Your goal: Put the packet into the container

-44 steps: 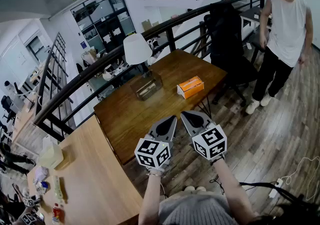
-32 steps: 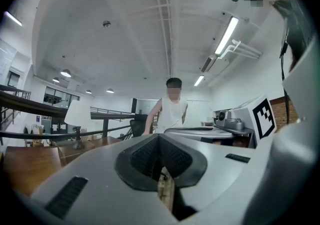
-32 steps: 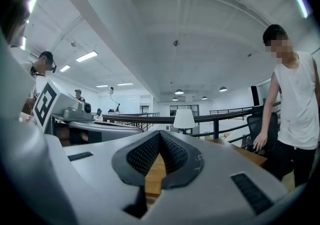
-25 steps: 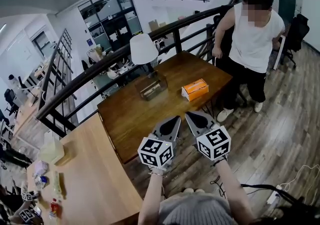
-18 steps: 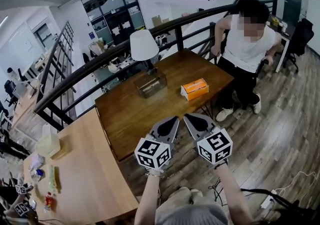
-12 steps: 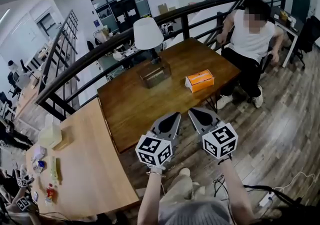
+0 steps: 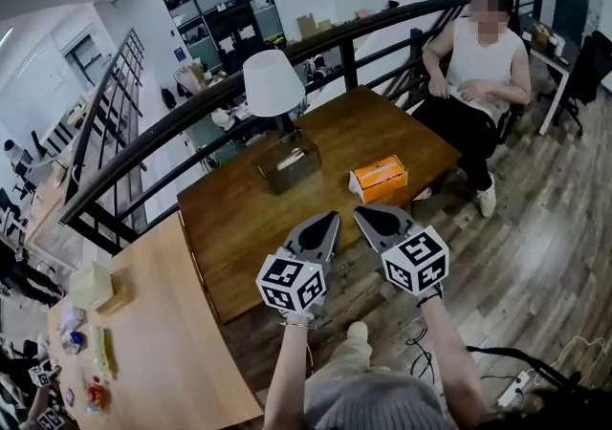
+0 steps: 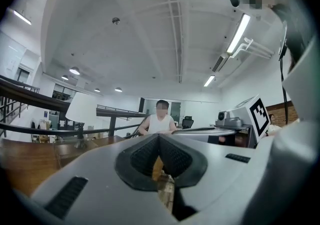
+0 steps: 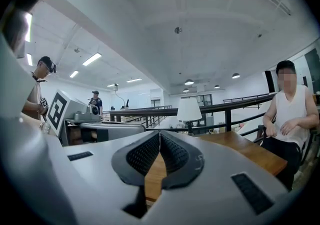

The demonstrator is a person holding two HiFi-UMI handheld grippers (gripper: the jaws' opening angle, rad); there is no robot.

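1. A mezzanine office with a plank floor and a black metal railing [image 7: 191, 122]. A dark wooden table [image 7: 249, 227] stands against the rail.
2. The left gripper [image 7: 330, 219] has its jaws pressed together with nothing between them. The right gripper [image 7: 360, 212] is likewise closed and empty. Their tips hang side by side over the table's near edge, much as they did a moment ago.
3. The orange rectangular packet [image 7: 379, 177] lies flat on the table beyond the right gripper. It is apart from the clear rectangular container [image 7: 289, 161], which stands at the foot of a white-shaded lamp [image 7: 271, 82]. Neither has shifted on the table.
4. The person in a white sleeveless top [image 7: 478, 60] stood at the table's far corner earlier and now sits beside it.
5. What the container holds cannot be made out. In both gripper views the grey gripper bodies cover most of the tabletop. The small things on the pale wooden table [image 7: 143, 323] at left are too small to tell.
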